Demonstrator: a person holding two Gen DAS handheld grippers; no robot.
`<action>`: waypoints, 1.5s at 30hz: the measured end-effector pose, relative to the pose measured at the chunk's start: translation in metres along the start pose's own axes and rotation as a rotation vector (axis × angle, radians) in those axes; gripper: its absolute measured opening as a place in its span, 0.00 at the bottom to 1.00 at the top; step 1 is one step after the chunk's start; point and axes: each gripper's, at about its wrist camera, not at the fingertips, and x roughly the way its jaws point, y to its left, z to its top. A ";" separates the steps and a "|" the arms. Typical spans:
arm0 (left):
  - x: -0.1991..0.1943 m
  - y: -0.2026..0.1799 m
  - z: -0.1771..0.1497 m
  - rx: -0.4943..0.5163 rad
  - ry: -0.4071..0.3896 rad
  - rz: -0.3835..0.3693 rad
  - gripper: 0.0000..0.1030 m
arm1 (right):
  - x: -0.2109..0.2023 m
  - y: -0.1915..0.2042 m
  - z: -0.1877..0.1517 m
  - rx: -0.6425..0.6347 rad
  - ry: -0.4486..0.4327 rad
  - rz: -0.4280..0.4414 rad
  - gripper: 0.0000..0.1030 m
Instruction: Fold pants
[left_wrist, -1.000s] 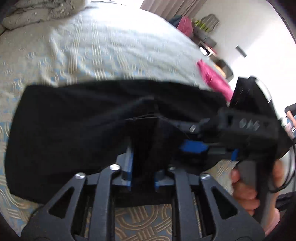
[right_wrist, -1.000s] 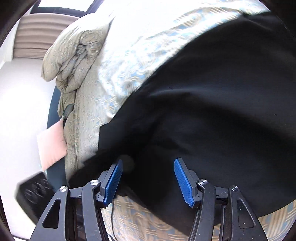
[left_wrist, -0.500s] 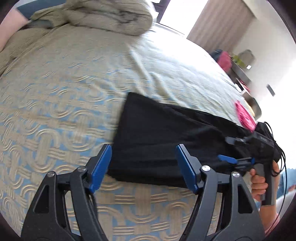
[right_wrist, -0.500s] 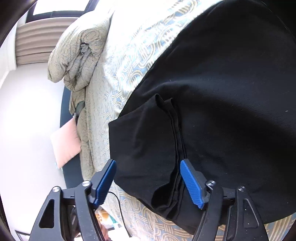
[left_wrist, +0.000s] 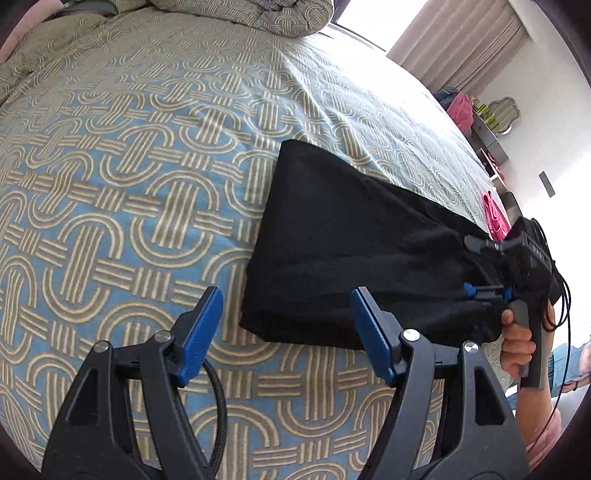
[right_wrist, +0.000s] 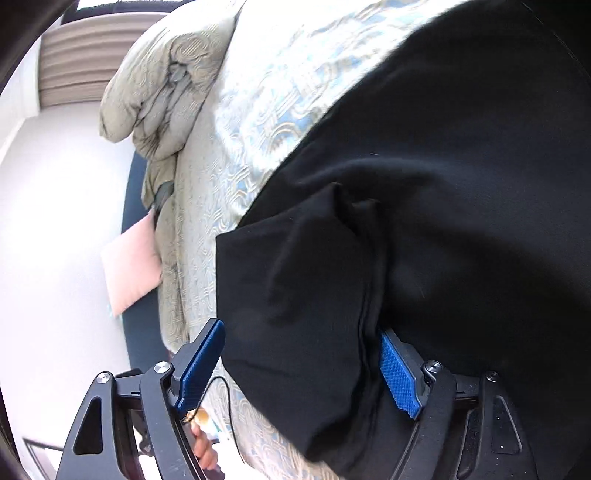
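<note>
- Left wrist view: the left claw (left_wrist: 286, 332) stands released, nothing between its blue pads, hovering over the patterned bed (left_wrist: 122, 177) just beside the near corner of the black pants (left_wrist: 351, 254).
- The pants lie folded into a long flat strip across the bed. At their far end, the right claw (left_wrist: 487, 291) is held in a hand (left_wrist: 517, 343).
- A fold looks just laid; I judge the next move is a fresh grip on this near end to bring it over towards the other.
- Right wrist view: the right claw (right_wrist: 301, 363) has its jaws opening. A bunched flap of the pants (right_wrist: 424, 221) sits loosely between the pads, not pinched.
- That flap is rumpled, so it probably wants smoothing before the next fold.
- A bundled quilt (right_wrist: 162, 74) lies at the bed's far end.
- No containers appear in either view.
</note>
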 end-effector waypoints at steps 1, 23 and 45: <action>-0.001 0.002 -0.001 -0.002 0.000 0.002 0.70 | 0.003 0.004 0.004 -0.016 0.002 0.005 0.57; 0.016 -0.010 -0.012 0.106 0.071 0.002 0.70 | -0.003 0.018 0.025 -0.111 0.024 -0.378 0.18; 0.023 -0.045 0.021 0.126 0.031 -0.011 0.70 | -0.019 0.019 -0.035 -0.183 0.010 -0.373 0.29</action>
